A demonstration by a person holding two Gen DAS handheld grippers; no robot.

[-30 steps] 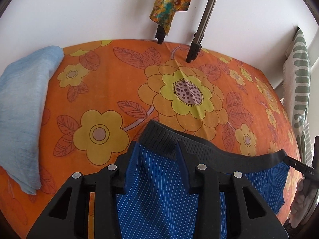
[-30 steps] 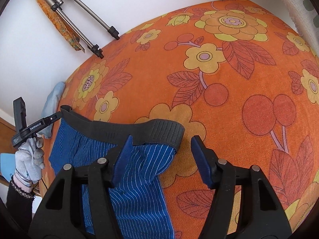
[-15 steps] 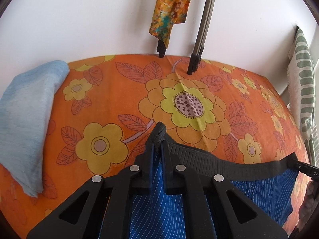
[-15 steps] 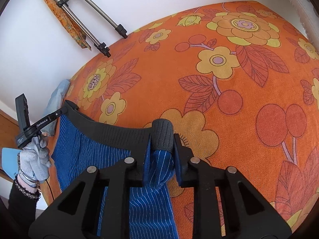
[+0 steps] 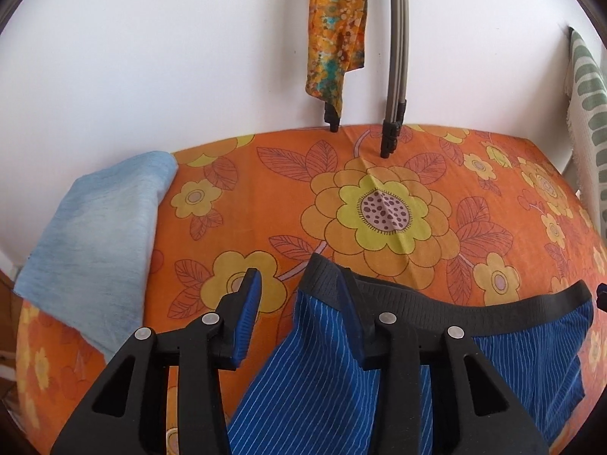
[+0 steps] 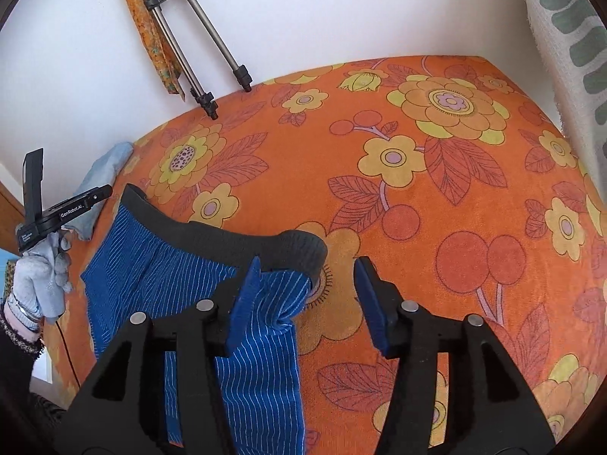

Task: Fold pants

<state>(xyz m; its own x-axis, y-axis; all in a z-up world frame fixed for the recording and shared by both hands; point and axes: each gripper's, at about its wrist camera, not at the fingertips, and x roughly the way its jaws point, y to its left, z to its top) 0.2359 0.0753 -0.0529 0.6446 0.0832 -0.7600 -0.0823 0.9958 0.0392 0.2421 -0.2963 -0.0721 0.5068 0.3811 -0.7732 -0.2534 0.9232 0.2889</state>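
Blue pants [image 5: 322, 379] with thin white stripes and a black elastic waistband [image 5: 455, 303] lie flat on the orange flowered cover [image 5: 265, 197]. My left gripper [image 5: 297, 303] hovers over the waistband's left corner. Its jaws are opening: the left pad is clear of the cloth and the right finger lies over it. In the right wrist view the pants [image 6: 151, 276] stretch to the left. My right gripper [image 6: 307, 292] is opening just behind the waistband's curled right corner [image 6: 303, 250], with blue cloth beside its left pad and nothing pinched. A gloved hand [image 6: 41, 280] holds the left gripper.
A folded light blue cloth [image 5: 95, 235] lies at the cover's left edge. Tripod legs [image 5: 394, 113] and a hanging patterned scarf [image 5: 337, 30] stand against the white wall at the back. A green-and-white fabric [image 6: 561, 38] hangs at the right edge.
Both grippers closed on the waistband's corners half a second ago and have now opened, letting go. Both have risen a little, and the waistband rests on the cover.
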